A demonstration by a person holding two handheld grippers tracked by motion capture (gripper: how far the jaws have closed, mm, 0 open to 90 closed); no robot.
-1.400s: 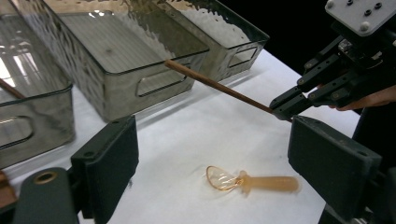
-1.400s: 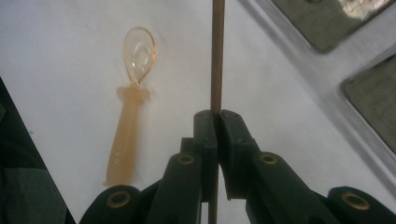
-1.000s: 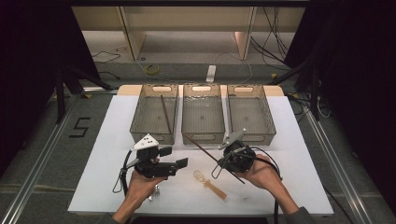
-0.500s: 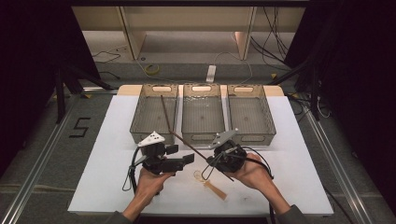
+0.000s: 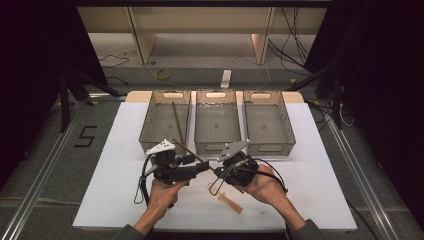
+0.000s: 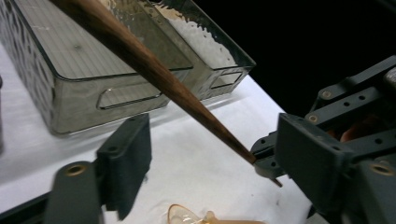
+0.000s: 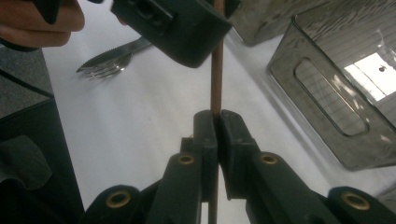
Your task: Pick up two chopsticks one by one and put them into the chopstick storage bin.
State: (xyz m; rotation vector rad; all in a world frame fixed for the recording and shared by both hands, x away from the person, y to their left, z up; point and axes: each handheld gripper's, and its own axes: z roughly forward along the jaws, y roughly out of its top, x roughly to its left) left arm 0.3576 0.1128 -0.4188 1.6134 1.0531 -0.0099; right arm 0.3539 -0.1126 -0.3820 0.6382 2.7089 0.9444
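The thing in hand is a dark wooden chopstick (image 6: 154, 74), long, thin and tapering to a point. It looks light and stiff, with a smooth finish that could slide or swivel in a pinch at one spot, so a second hold farther up the shaft, toward the thicker end, should steady it.

The right tongs (image 7: 217, 123) are pressed together on the chopstick near its thin end, the shaft rising straight out from between their tips.

The left tongs (image 6: 212, 156) are spread, with the shaft passing between the jaws and touching neither; they have just been closing.

In the high view the stick slants from the right tongs (image 5: 218, 171) over the left tongs (image 5: 204, 167) toward the leftmost clear bin (image 5: 148, 131), above the bench (image 5: 320, 180).
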